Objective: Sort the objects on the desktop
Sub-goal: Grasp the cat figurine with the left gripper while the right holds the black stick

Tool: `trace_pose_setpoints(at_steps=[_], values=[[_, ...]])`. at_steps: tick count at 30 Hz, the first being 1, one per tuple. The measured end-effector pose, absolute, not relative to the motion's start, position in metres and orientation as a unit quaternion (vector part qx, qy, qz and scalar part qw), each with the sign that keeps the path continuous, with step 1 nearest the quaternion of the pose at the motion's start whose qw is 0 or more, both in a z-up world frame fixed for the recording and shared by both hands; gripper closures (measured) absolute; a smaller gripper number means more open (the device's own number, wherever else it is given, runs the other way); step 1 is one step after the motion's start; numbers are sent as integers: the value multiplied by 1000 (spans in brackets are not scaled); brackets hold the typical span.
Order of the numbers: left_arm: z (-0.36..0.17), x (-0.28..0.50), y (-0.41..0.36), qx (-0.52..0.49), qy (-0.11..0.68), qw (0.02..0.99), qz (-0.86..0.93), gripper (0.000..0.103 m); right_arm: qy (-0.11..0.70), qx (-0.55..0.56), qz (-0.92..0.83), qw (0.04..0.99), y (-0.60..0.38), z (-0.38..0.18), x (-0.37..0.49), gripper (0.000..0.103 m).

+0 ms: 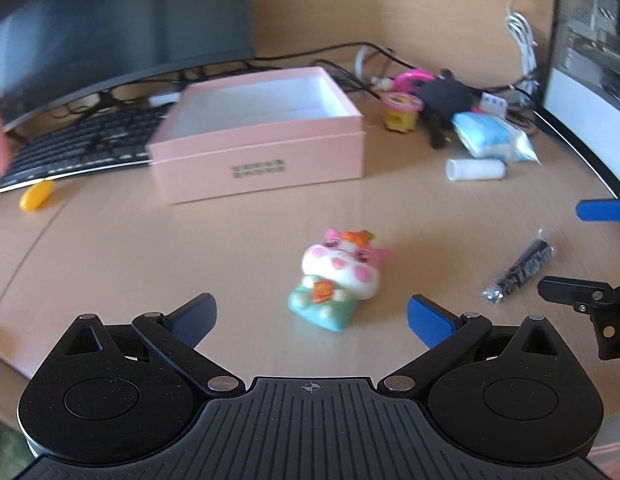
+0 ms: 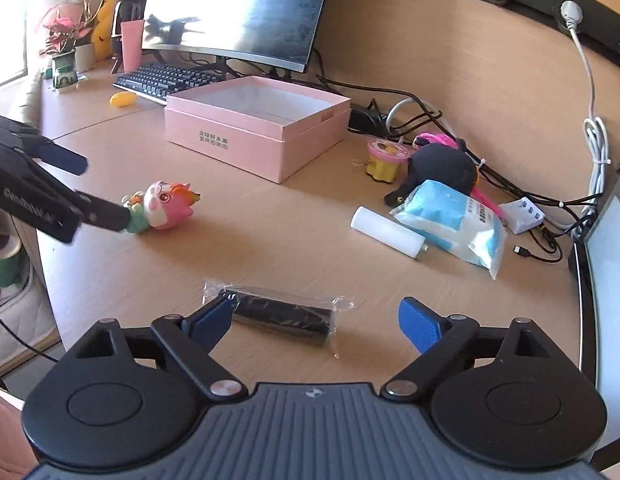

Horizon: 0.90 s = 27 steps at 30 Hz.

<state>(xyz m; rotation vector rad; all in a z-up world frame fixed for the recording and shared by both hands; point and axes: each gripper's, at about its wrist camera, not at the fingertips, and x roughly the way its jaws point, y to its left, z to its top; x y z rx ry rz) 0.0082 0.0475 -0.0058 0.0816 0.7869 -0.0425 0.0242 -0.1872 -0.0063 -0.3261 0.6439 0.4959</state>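
Both our claws gape: left claw faces the squashy toy mid-frame, best pinched across its belly.

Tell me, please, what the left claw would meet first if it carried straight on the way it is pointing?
Most likely the pink-and-white animal figurine, which lies on the desk just ahead of the open left claw, roughly between its fingers. Depth is hard to judge, so it may touch the desk beside it first.

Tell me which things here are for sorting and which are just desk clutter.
For sorting: pink box, pig toy, wrapped black roll, white tube, blue packet, yellow toy.
Clutter: monitor, keyboard, cables, potted plant.
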Motion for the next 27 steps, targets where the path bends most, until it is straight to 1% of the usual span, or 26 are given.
trace_pose_setpoints(at_steps=[3, 6, 13, 21, 27], values=[[-15, 21, 40, 46, 389, 920, -29, 0, 315, -155, 237, 906, -188, -6, 23, 9], [-19, 29, 35, 38, 397, 916, -42, 0, 313, -154, 231, 908, -190, -6, 20, 5], [-19, 24, 33, -4, 411, 907, -98, 0, 325, -142, 222, 908, -196, -11, 14, 4], [-13, 11, 50, 6, 405, 914, -24, 0, 331, -113, 251, 903, -172, -15, 21, 4], [-9, 1, 54, 25, 389, 921, -1, 0, 358, -75, 243, 898, -164, -26, 37, 4]])
